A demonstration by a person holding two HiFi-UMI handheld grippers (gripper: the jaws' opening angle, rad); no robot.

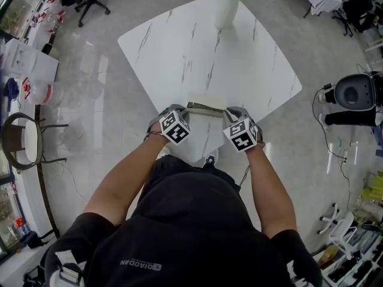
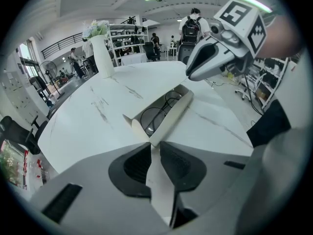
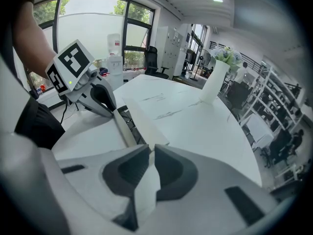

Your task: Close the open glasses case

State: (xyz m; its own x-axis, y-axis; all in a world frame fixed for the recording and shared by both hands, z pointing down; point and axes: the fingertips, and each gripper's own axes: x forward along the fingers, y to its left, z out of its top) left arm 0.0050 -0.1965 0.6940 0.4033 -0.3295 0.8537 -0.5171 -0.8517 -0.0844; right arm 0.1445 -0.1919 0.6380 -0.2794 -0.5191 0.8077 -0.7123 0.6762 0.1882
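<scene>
we are holding the left gripper (image 1: pixel 181 113) at the left end of the glasses case (image 1: pixel 204 110), which is lying open at the near edge of the tabletop (image 1: pixel 179 46), close to its near corner. that gripper's own view is showing its jaws pressed in on a thin white sheet of the case's lid (image 2: pixel 173 114), pinching it at that end. the lid is standing up along the near side of the tray, and the glasses (image 2: pixel 155 116) are lying in plain sight inside. moving right, we are holding the right gripper (image 1: pixel 232 115) at the case's other end, and its view is showing those jaws likewise nipping the lid's white edge between them. a white vase (image 1: pixel 226 9) is standing well apart at the far edge. we are judging that the closing step is only beginning: both ends of the lid are gripped, but it is not yet folded over the tray. the next move is calling for both grippers swinging the lid forward and down together, keeping it level so that it is not twisting, with the glasses sitting clear beneath it.
</scene>
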